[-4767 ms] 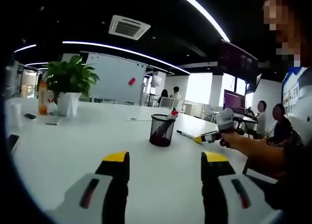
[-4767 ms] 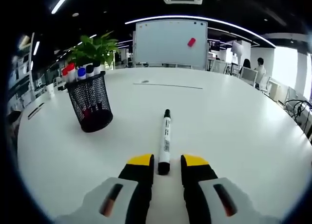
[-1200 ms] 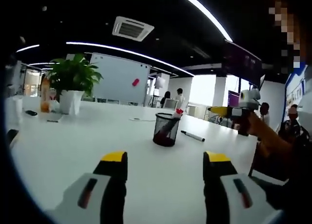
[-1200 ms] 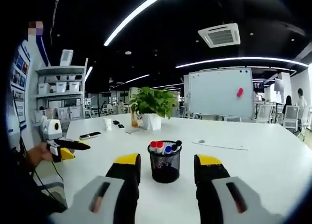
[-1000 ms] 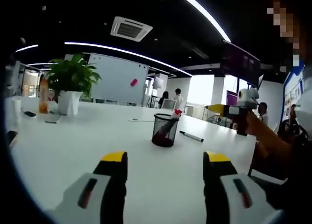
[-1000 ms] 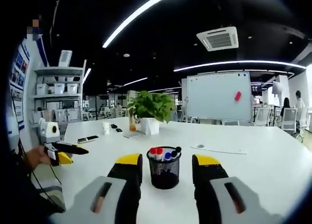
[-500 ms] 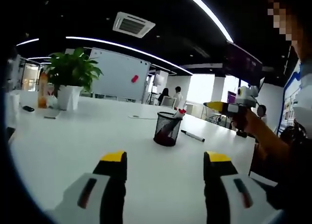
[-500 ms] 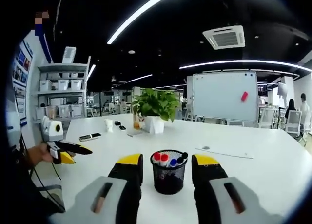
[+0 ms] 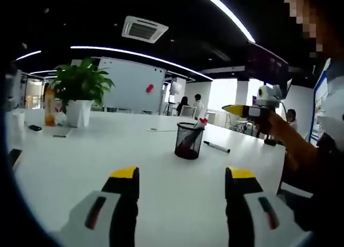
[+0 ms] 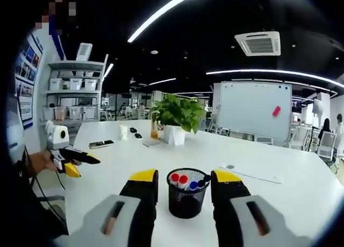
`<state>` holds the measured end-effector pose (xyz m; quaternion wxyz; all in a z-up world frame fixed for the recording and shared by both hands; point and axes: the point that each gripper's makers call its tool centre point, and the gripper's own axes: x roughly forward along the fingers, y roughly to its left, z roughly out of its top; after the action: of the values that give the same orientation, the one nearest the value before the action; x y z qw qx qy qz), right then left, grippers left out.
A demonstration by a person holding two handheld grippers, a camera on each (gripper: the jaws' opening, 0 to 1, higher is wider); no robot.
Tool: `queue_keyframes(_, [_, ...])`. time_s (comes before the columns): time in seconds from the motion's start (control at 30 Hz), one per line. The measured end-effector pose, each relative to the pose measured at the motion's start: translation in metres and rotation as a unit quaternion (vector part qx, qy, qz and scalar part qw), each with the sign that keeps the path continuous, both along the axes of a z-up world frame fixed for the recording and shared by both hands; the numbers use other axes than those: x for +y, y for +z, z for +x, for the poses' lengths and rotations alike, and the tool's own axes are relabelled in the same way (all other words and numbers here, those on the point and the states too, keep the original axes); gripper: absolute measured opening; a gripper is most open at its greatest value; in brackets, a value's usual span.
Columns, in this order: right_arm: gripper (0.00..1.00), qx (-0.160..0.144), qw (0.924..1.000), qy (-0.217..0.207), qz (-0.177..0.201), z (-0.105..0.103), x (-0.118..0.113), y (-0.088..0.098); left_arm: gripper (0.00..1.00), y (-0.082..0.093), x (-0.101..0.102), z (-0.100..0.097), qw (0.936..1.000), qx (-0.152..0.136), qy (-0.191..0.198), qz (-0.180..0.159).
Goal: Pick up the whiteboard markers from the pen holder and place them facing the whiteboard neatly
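Standing on the white table [image 10: 301,198], the black mesh pen holder [image 10: 186,199] shows in the right gripper view between the two yellow-tipped jaws of the right gripper [image 10: 184,178], which are spread wide with nothing between them; the holder is beyond the tips, not touched by them; markers with red caps [image 10: 178,178] and a blue-capped marker [image 10: 193,185] stand in the holder, with a dark cap at its right rim; at the left of this view the left gripper [image 10: 80,160] is held in a hand [image 10: 36,163] over the table's near edge.

In the left gripper view the left gripper [image 9: 183,174] has its jaws wide apart and empty, low over the bare tabletop [image 9: 80,155]; the pen holder [image 9: 188,141] stands well ahead of them, with a red-capped marker [image 9: 201,122] leaning out at its rim; just to the right of the holder a black whiteboard marker [image 9: 216,147] lies flat on the table, apart from the holder; the right gripper [image 9: 240,110] enters from the right, held up in the air above the table's edge.

A whiteboard [image 10: 252,111] with a red magnet stands beyond the far end of the table; a potted plant [image 10: 174,119] in a white pot sits on the table in front of it to the left, with an orange bottle [image 9: 49,107] beside the pot; seated people show far back in the room.
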<state>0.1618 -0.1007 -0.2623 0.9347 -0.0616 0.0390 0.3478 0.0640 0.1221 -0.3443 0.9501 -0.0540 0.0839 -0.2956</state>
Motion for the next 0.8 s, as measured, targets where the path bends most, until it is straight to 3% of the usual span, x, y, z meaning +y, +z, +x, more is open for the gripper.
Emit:
queue_keyframes(0.2, [0.41,-0.011,0.9996,0.009,-0.024,-0.003,0.004,0.0,0.64,-0.004,0.002,-0.006,0.9999,-0.008,0.01,0.009])
queue_keyframes(0.27, [0.41,-0.014,0.9995,0.009,-0.027,-0.002,0.005,0.001,0.64,-0.01,0.001,-0.004,0.9999,0.004,0.012,0.006])
queue_keyframes(0.53, [0.38,-0.006,0.9995,0.005,-0.031,0.009,0.0,-0.007,0.64,-0.008,-0.007,-0.005,0.9998,0.002,0.0,0.02])
queue_keyframes(0.8, [0.34,-0.014,0.9985,0.033,-0.042,0.001,0.017,-0.008,0.64,-0.009,-0.011,-0.003,0.9995,0.005,-0.002,0.031])
